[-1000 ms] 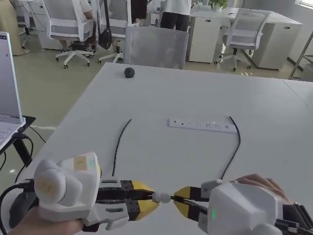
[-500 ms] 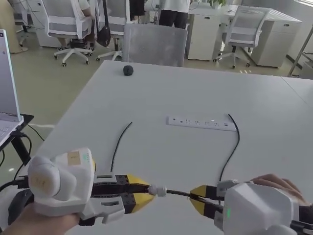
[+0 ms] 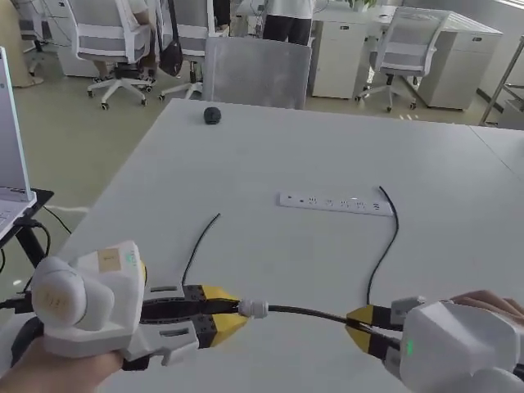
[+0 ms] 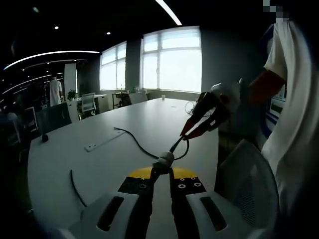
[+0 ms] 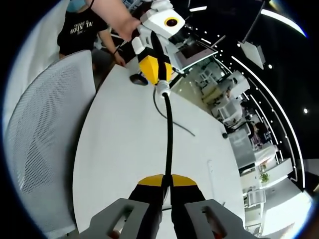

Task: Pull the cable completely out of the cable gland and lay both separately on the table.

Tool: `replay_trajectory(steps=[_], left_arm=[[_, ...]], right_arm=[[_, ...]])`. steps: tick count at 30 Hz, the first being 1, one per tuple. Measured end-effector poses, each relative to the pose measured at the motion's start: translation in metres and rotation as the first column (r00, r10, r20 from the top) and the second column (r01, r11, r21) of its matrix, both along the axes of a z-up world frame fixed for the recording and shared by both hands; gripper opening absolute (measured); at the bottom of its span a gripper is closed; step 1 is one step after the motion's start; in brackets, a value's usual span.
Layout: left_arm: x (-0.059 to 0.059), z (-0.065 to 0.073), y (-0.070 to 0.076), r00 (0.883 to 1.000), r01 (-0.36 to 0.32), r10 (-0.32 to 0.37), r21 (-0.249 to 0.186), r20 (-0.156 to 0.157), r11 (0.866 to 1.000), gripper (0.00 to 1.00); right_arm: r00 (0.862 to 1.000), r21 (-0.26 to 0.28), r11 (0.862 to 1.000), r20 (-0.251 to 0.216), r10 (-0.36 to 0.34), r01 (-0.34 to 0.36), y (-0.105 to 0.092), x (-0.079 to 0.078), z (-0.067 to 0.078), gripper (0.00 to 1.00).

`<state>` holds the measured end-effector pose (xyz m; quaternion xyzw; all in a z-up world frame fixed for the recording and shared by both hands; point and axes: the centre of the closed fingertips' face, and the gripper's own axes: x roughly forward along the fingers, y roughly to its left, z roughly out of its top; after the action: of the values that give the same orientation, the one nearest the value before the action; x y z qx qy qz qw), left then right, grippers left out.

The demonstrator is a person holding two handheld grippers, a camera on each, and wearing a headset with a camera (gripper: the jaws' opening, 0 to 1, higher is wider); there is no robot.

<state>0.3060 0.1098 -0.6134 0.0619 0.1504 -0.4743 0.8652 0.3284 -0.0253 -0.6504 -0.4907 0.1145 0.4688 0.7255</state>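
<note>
Cable [image 3: 307, 313] strung between two grippers, right over the near edge of the white table [image 3: 270, 155]. On one side the left gripper [image 3: 235, 310] has its yellow-tipped jaws pressed together on the small white cable gland [image 3: 252, 309]. On the other, the right gripper [image 3: 357, 320] is pinching the black cable itself, jaws clamped tight around it. The cable runs in a nearly straight, slightly bowed line from gland to right gripper, and its end sits in the gland, not yet out. Both are held up off the table surface.

Over to the left gripper view: the gland [image 4: 163, 160] sits right at the jaw tips, and the cable [image 4: 178, 145] curves away up to the right gripper [image 4: 188, 131], which comes in from the right.

From the right gripper view, the cable [image 5: 169, 134] shoots straight up out of the closed jaws to the gland [image 5: 162, 90], with the left gripper [image 5: 155, 69] gripping it at the far end.

Farther back on the table lies a white power strip [image 3: 332, 204], its black cord [image 3: 386, 246] trailing toward the near edge. A loose black wire [image 3: 199, 240] lies well apart to the left of it. A small dark object [image 3: 213, 115] rests near the far edge, just in front of a grey chair [image 3: 258, 74].
</note>
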Motion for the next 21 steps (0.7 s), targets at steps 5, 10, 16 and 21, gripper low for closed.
replay_trajectory(steps=[5, 10, 16, 21], left_arm=[[0.002, 0.001, 0.007, 1.0, -0.018, 0.018, 0.001, 0.007, 1.0, 0.13], [0.001, 0.0, 0.005, 1.0, -0.017, 0.017, 0.006, 0.011, 1.0, 0.13], [0.005, 0.004, 0.006, 0.999, -0.04, 0.04, -0.013, 0.013, 0.999, 0.13], [0.006, 0.006, 0.005, 0.999, -0.045, 0.045, -0.014, 0.017, 0.999, 0.12]], right_arm=[[0.999, -0.014, 0.999, 0.004, -0.033, 0.033, -0.016, 0.005, -0.003, 0.0], [0.998, -0.027, 0.998, -0.006, -0.055, 0.055, -0.025, 0.006, -0.008, 0.0], [0.999, -0.03, 0.999, 0.014, -0.03, 0.03, -0.016, 0.003, -0.006, 0.01], [1.0, -0.021, 1.0, 0.019, 0.007, -0.007, 0.0, -0.003, -0.006, 0.03]])
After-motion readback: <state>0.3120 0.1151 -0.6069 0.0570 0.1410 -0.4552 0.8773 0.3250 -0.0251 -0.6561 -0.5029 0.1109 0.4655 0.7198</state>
